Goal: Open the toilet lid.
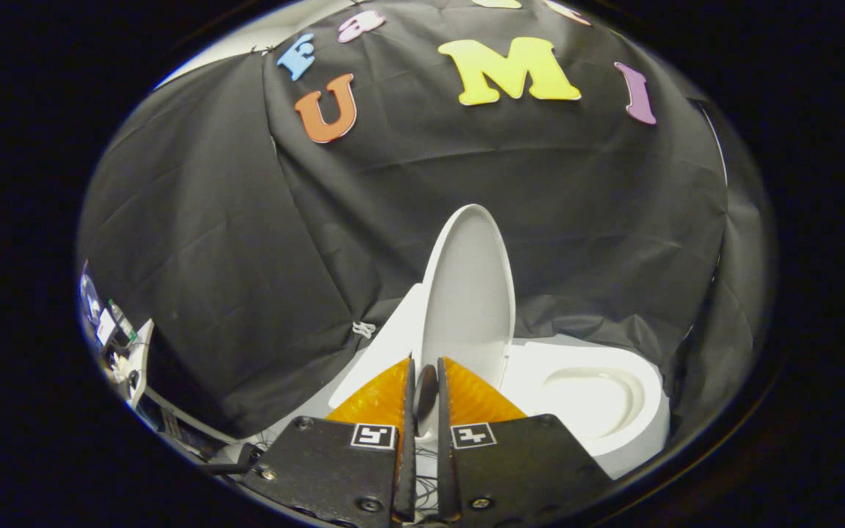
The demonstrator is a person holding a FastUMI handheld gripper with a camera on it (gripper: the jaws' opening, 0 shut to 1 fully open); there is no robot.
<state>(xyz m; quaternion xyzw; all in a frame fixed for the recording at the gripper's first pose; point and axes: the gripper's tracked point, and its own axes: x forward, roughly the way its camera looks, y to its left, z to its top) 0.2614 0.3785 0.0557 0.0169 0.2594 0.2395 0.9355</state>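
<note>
Your gripper pinches the edge of the toilet lid, which stands nearly straight up beside the open toilet bowl.

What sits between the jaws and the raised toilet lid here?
Nothing: in the gripper view the gripper is nearly shut with the lid's lower edge between its jaws, beside the open bowl.

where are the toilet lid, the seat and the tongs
toilet lid (469,293), gripper view, inner face of the raised lid
seat (642,381), gripper view, rim right of the bowl opening
tongs (426,389), gripper view, midway between fingertips, pinching the lid's edge
</note>
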